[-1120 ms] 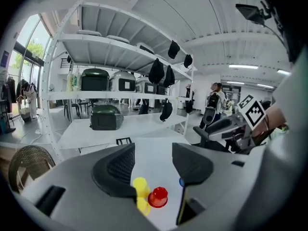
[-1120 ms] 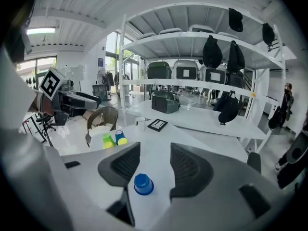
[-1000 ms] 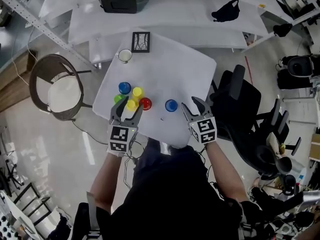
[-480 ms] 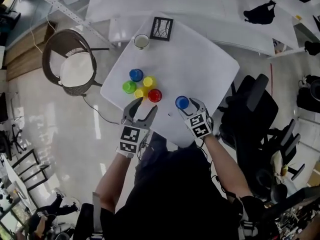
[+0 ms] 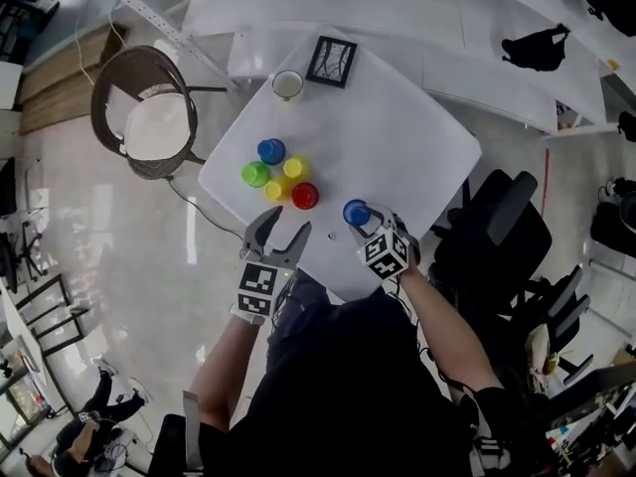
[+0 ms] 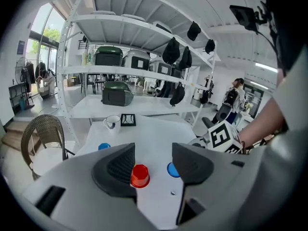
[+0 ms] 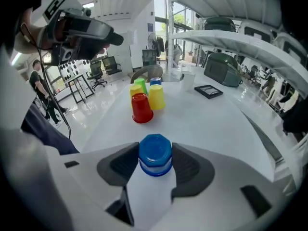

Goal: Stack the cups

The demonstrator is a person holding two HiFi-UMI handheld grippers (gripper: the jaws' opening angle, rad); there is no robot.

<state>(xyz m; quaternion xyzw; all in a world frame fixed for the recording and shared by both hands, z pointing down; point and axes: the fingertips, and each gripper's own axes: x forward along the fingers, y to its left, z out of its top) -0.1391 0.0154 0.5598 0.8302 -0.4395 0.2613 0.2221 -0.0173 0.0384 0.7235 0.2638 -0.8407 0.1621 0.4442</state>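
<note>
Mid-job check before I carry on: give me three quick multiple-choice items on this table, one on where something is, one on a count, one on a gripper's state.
1. The lone blue cup stands:
A. between the jaws of the right gripper
B. on top of the red cup
C. beside the mug

2. Yellow cups on the table:
A. one
B. two
C. four

3. The left gripper is:
A. clamped on the red cup
B. clamped on the mug
C. open, gripping nothing

Key:
1 A: the right gripper view shows the cup between the pads, which meet its sides as the jaws are closing.
2 B: the head view shows two yellow ones in the cluster.
3 C: its own view shows the jaws apart with nothing touching the pads.
</note>
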